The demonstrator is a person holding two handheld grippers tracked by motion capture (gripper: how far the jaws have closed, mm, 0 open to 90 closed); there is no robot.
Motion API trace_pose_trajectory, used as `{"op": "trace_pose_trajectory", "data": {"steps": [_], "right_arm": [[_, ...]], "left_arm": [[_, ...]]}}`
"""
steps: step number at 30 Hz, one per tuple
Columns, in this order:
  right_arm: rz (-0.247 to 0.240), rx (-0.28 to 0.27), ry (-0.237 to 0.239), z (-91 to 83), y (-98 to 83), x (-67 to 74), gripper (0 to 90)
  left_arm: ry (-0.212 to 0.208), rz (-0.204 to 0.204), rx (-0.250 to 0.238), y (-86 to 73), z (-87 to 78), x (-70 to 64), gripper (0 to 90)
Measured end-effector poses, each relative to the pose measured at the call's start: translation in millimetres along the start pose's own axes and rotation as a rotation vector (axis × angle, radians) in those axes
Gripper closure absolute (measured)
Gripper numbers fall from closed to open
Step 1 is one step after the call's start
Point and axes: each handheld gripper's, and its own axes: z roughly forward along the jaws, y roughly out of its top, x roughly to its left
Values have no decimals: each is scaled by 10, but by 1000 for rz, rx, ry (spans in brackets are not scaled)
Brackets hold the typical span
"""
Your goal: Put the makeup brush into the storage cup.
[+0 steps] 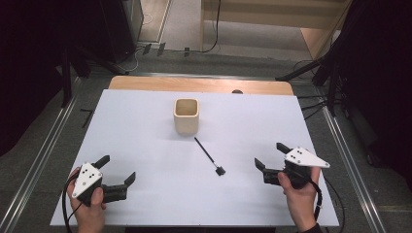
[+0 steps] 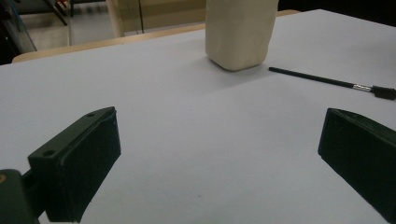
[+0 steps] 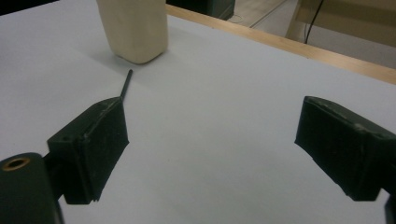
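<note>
**A:** What is at the left of the table?

**B:** In the high view, the left gripper [image 1: 117, 172] sits low on the white table [image 1: 145, 126] near the front left corner, held in the person's left hand [image 1: 90, 204]. Its jaws are spread wide with nothing between them. In the left gripper view the two black jaws frame bare white surface.

**A:** And in the middle?

**B:** A cream, square-mouthed cup [image 1: 186, 116] stands upright toward the far side. Just in front of it, apart from it, a thin black brush [image 1: 210, 156] lies flat, its stick end pointing at the cup and its short dark head toward the person. The left gripper view shows a silver band next to the head.

**A:** And on the right?

**B:** The right gripper [image 1: 272, 155] is held in the right hand [image 1: 301, 187] near the front right edge, to the right of the brush and well apart from it. Its jaws are released and empty. In the right gripper view the brush's stick end shows just above one jaw.
</note>
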Motion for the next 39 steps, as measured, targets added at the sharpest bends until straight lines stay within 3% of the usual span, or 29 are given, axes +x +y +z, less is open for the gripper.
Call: {"op": "trace_pose_trajectory", "data": {"steps": [3, 6, 11, 16, 21, 27, 31, 35, 37, 39], "right_arm": [[-13, 30, 39, 117, 122, 61, 114], [-22, 46, 44, 175, 169, 88, 126], [-37, 112, 174, 385, 309, 184, 221], [-53, 192, 213, 582, 391, 292, 294], [-31, 239, 257, 763, 461, 356, 389], [-52, 312, 190, 952, 527, 435, 534], [-39, 357, 203, 1079, 560, 447, 552], [-85, 416, 214, 1191, 579, 498, 604], [-34, 451, 239, 1232, 591, 540, 632], [-13, 489, 264, 1290, 604, 562, 665]], "left_arm": [[-3, 8, 1, 4, 3, -14, 0], [-7, 8, 2, 1, 8, -22, 0], [-12, 10, 7, -1, 20, -29, 0], [-19, 11, 9, -3, 38, -39, 0], [-18, 12, 10, -2, 39, -41, 0], [-18, 13, 15, -4, 49, -42, 0], [-23, 15, 18, -6, 56, -54, 0], [-26, 17, 18, -7, 61, -56, 0], [-26, 19, 21, -8, 62, -54, 0], [-26, 19, 21, -8, 61, -54, 0]]}}
